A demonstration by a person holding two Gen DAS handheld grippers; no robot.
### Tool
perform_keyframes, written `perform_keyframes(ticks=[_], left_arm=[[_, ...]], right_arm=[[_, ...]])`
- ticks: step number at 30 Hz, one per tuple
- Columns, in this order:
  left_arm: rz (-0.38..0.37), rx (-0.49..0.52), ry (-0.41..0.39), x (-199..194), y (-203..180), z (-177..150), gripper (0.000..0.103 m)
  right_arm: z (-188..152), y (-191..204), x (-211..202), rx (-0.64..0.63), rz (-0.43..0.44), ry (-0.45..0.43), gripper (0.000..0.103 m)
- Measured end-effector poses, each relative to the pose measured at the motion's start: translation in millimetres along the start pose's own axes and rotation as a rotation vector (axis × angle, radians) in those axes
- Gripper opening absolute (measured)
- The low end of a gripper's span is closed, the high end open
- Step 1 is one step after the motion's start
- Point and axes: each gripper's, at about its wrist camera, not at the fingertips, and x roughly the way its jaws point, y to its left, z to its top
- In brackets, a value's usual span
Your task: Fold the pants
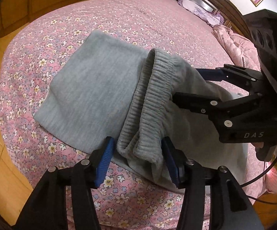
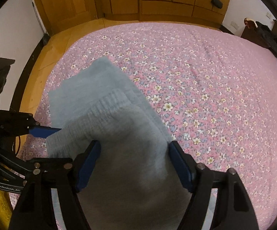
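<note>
Pants (image 1: 92, 88): grey fleece, soft and limp, light; on the pink floral bed (image 1: 157, 25), partly folded, flat panel spread out, ribbed waistband (image 1: 149, 103) bunched on top.
Handling: likely to sag and slide on itself; thick ribbed band judged the firmest hold, both layers together.
Left claw (image 1: 136, 159): half-wide, blue pads (image 1: 104, 161) astride the near waistband end, left pad clearly off the cloth, nothing pinched.
Right claw (image 2: 134, 164): wide, straddling the bulky upper layer; pads at the cloth's edges, real clamping not certain.
Relative place: waistband running between the two claws, near the bed's edge.
</note>
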Motion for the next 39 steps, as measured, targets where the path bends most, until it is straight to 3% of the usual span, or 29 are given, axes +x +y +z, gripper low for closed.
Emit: perform_keyframes(ticks=[4,8,11,19,30,39], left_arm=[[0.015,0.008,-0.010,0.2,-1.9,-0.9,0.044],[0.012,0.018,-0.031,-3.0,-6.2,-3.3,0.027],[-0.013,0.029,-0.056,-9.5,-8.9,-4.5,0.012],[-0.045,0.044,-0.129,-36.3,-6.8,-3.9,0.009],[0.029,0.027,-0.231,-80.1,20.5,7.5,0.009],[0.082,0.004,-0.148,-46.5,48.9,18.3,0.012]], right_arm=[[-5.8,2.0,-7.3,0.000,0.001,-0.027,0.045],[-11.5,5.5,-15.6,0.020,-0.025,-0.062,0.025],[-16.2,7.3,-24.5,0.041,-0.044,-0.097,0.018],[-15.8,16.6,-59.9,0.039,-0.039,-0.195,0.014],[23.7,35.0,-77.7,0.018,0.010,-0.300,0.014],[48.3,30.2,-22.9,0.077,0.015,-0.232,0.017]])
